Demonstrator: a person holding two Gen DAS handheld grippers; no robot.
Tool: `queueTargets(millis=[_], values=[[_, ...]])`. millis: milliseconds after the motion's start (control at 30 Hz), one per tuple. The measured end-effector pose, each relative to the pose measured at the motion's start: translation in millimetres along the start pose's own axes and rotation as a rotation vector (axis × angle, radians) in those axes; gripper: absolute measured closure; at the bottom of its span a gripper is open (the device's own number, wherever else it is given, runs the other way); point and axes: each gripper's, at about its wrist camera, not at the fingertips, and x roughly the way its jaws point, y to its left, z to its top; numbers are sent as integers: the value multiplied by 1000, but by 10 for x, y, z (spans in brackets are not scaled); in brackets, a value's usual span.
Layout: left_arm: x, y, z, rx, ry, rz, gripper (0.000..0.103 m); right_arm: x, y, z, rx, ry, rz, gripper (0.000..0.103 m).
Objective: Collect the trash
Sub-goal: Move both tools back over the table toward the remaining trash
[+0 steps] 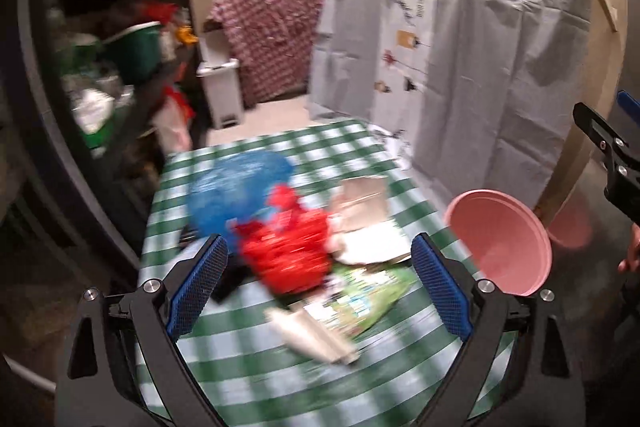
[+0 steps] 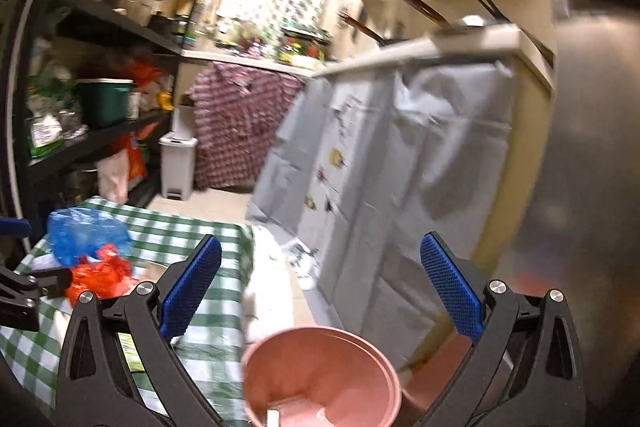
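A: Where's the trash rn?

B: All on the checked table (image 1: 256, 379). Blue bag (image 1: 236, 191) at the far side, red bag (image 1: 288, 255) touching it on the near side, white cartons (image 1: 364, 223) just right of the red, green wrapper (image 1: 360, 299) below those, and a pale tube (image 1: 316, 339) nearest the camera. Frames are blurred, so details are rough.

A: And the bin?

B: Pink bucket (image 2: 320, 379), off the table's right edge, mouth up. Some white bits seem to lie inside already; can't tell what.

A: Grippers?

B: Left gripper (image 1: 320, 283) is spread wide, nothing btwn the pads. It hangs above the pile, looking down on it; red bag and wrapper sit right btwn the fingers' line of sight, no contact. Right gripper (image 2: 320, 291) is also wide apart and empty, aimed nearly level, w/ the bucket straight below its front.

A: So who grabs next?

B: Left, I'd say. Pile lies dead ahead and below it; right is over the bucket and away from the trash. Tube is the closest piece, long axis running diagonally from upper left to lower right in the left view, so the jaws would prob need some roll to pinch across it. Red bag is soft, any angle works.

A: Risk?

B: Dragging the cloth or taking two bags at once, since red and blue touch.
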Motion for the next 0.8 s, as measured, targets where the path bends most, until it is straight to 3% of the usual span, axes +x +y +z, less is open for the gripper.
queueTargets(millis=[167, 400, 567, 800], values=[[-241, 509, -215, -82, -22, 59, 13, -91, 421, 70, -11, 24, 55, 5], [-278, 970, -493, -182, -69, 162, 13, -69, 825, -88, 122, 193, 210, 5], [-154, 1215, -671, -225, -25, 160, 13, -62, 1061, -311, 169, 287, 257, 5], [-7, 1335, -784, -194, 44, 212, 13, 35, 1398, -598, 94, 365, 320, 5]])
